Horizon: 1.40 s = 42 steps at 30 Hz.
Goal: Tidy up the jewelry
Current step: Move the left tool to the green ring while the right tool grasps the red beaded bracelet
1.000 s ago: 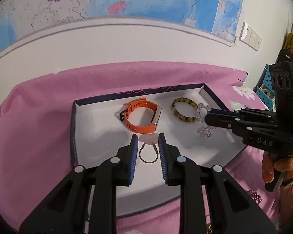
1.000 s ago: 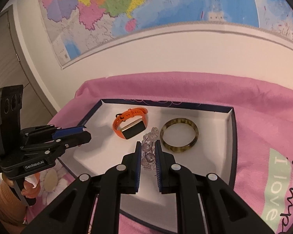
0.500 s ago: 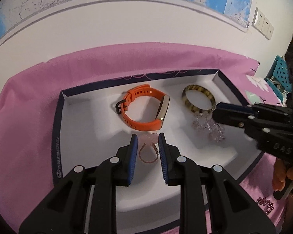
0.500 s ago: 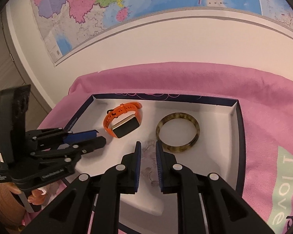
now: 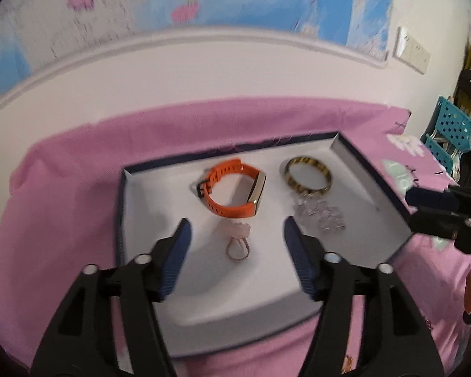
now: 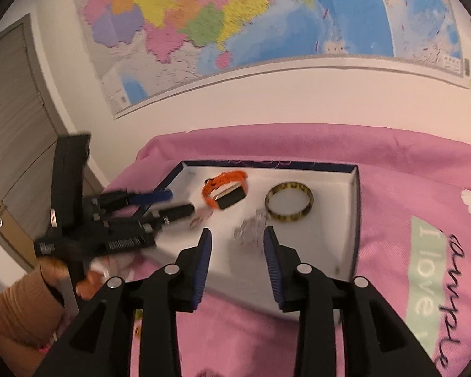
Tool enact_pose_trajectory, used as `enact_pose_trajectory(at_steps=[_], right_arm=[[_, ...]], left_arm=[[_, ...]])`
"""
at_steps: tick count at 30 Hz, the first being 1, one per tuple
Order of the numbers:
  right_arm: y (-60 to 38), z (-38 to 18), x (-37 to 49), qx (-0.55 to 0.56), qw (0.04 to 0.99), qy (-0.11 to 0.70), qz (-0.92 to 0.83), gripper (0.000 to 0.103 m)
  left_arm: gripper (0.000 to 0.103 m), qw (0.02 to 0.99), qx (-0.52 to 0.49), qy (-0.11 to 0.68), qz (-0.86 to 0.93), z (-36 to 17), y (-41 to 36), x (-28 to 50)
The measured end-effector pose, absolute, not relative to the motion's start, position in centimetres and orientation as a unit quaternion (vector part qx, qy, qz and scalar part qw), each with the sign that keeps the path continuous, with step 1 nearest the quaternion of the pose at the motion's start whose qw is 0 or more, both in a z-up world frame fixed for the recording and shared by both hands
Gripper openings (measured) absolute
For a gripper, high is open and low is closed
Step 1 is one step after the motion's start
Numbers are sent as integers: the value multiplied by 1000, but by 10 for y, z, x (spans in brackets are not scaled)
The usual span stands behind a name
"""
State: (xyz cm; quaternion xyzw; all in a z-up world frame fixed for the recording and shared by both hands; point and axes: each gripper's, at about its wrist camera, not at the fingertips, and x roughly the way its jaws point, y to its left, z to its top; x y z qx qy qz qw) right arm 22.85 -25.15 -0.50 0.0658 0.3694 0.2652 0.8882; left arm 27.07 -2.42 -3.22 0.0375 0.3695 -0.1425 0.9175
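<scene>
Left wrist view: a pink-flowered hair tie (image 5: 238, 241) lies in the white tray (image 5: 147, 207), loop toward the camera, flower toward the orange watch (image 5: 232, 193). Both grippers' jaws, just opening, stand released, empty.

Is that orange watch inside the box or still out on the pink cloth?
Inside. The orange watch lies on the white floor of the box, within its dark walls.

matt pink cloth (image 5: 62, 188) under a smooth white-lined card tray (image 5: 160, 282); orange rubbery strap watch (image 5: 232, 188) with shiny metal case, glossy mottled bangle (image 5: 307, 172), clear glassy bead bracelet (image 5: 320, 212), black matt plastic gripper fingers (image 5: 185, 251) with ribbed blue pads.
</scene>
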Motion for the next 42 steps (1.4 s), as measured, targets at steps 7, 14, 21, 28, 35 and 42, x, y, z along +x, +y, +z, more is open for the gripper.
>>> enact_pose_trajectory(at_steps=[7, 14, 21, 28, 35, 42], right_arm=[[-262, -20, 176, 36, 883, 393, 256, 34], [-261, -42, 143, 24, 874, 415, 252, 35], [-259, -56, 128, 28, 870, 425, 248, 37], [-254, -64, 124, 25, 868, 431, 246, 37], [-250, -68, 122, 19, 867, 435, 243, 36], [-251, -69, 122, 25, 868, 434, 240, 35]], left_arm=[[67, 931, 35, 329, -153, -8, -3, 217], [67, 926, 32, 335, -168, -19, 10, 170], [64, 913, 64, 360, -180, -45, 2, 139], [62, 904, 75, 379, -184, -63, -7, 131], [59, 899, 79, 388, -187, -70, -11, 129], [55, 894, 79, 398, -190, -72, -15, 131]])
